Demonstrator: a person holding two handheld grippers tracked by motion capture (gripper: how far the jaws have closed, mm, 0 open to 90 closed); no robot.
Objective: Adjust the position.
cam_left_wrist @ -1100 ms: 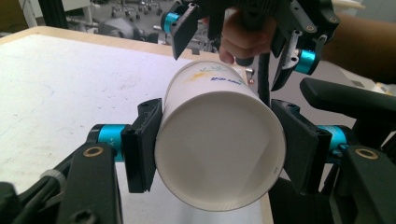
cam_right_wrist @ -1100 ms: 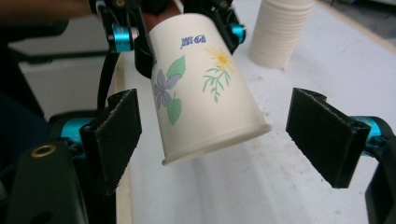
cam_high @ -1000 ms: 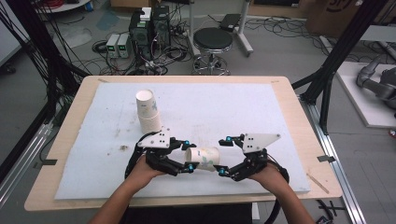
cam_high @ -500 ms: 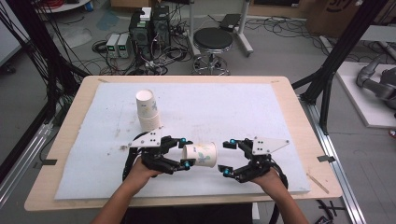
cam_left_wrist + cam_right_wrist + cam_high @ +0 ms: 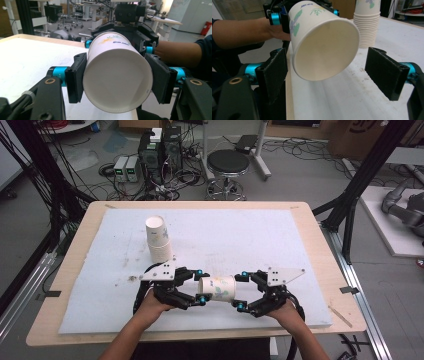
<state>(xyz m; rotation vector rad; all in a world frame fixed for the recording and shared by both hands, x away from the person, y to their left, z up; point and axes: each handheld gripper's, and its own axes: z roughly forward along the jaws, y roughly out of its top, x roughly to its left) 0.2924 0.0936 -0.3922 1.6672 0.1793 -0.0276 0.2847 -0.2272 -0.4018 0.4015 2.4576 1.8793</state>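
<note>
A white paper cup (image 5: 219, 289) with a printed pattern lies sideways above the white mat near the table's front edge. My left gripper (image 5: 200, 286) is shut on its base end; in the left gripper view both pads press the sides of the cup (image 5: 117, 82). My right gripper (image 5: 240, 291) is open at the cup's mouth end. In the right gripper view the open mouth of the cup (image 5: 324, 42) faces the camera, and the right gripper (image 5: 330, 73) has its pads spread wide, clear of the rim.
A stack of upside-down paper cups (image 5: 159, 240) stands on the white mat (image 5: 260, 235) behind the left gripper, also in the right gripper view as a cup stack (image 5: 367, 25). Black frame posts flank the table; a stool (image 5: 227, 165) stands beyond it.
My right gripper's jaws have spread apart and come off the cup's mouth end. The left gripper keeps its hold, and the cup has shifted slightly right.
</note>
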